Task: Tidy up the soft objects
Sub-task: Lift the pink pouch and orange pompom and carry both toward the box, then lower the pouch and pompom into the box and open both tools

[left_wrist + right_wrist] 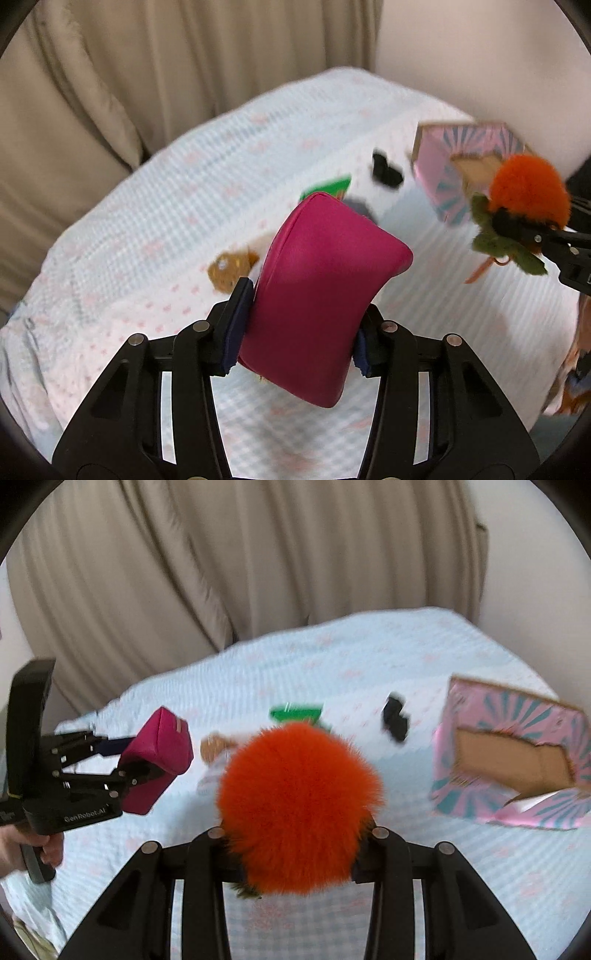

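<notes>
My left gripper [301, 328] is shut on a magenta soft pouch [321, 295] and holds it above the bed; the gripper and pouch [159, 757] also show at the left of the right wrist view. My right gripper [295, 849] is shut on a fluffy orange plush [299, 805] with green felt leaves, also seen at the right of the left wrist view [528, 192]. A pink and teal cardboard box [513, 753] with an open cut-out lies on the bed at the right; it also shows in the left wrist view [443, 173].
On the pale blue quilted bed [369, 657] lie a small brown plush [229, 269], a green flat item [295, 712] and a small black object [395, 716]. Beige curtains [221, 572] hang behind the bed. A wall stands at the right.
</notes>
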